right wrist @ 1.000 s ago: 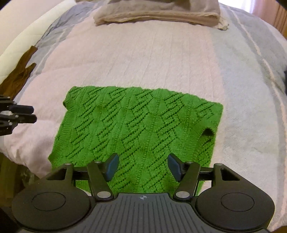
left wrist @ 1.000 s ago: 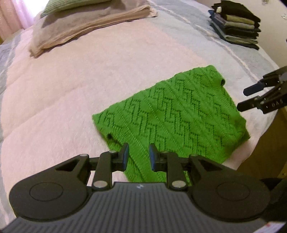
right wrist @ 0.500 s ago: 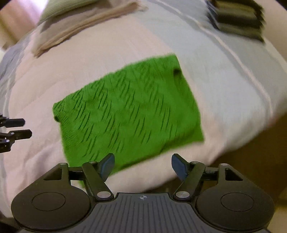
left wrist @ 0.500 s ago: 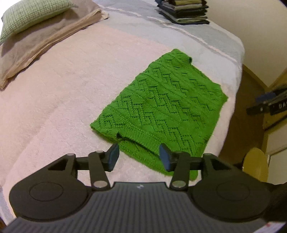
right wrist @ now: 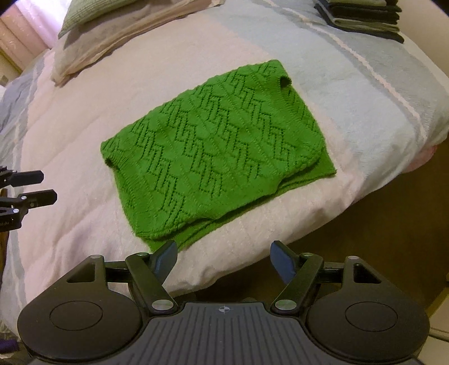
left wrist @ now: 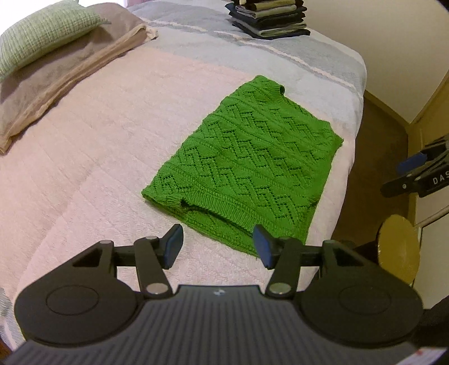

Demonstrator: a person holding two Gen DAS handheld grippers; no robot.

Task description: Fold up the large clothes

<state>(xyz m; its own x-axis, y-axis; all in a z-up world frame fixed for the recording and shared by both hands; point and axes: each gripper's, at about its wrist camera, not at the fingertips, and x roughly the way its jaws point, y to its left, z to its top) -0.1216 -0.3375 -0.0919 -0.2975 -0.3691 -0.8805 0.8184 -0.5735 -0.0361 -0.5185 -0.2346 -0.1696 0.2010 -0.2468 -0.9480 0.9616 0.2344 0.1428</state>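
Note:
A green knitted sweater (left wrist: 247, 162) (right wrist: 219, 151) lies folded into a rectangle on the pink bedspread (left wrist: 98, 157) (right wrist: 73, 157), close to the bed's corner. My left gripper (left wrist: 217, 248) is open and empty, held just short of the sweater's ribbed edge. In the right wrist view my right gripper (right wrist: 223, 259) is open and empty too, hovering over the bed's edge a little off the sweater's near corner. Each gripper shows in the other's view: the right gripper (left wrist: 421, 171) at the right edge, the left gripper (right wrist: 28, 188) at the left edge.
A stack of dark folded clothes (left wrist: 269, 19) (right wrist: 364, 15) sits at the bed's far corner. A green pillow (left wrist: 42, 31) rests on a beige folded blanket (left wrist: 59, 78) at the head. Brown floor (right wrist: 378, 238) lies past the bed's edge, and a round yellow object (left wrist: 398, 252) stands on it.
Both grippers have drawn back from the sweater and swung round toward the bed's corner. The left jaws have widened from nearly closed to open. The sweater lies still.

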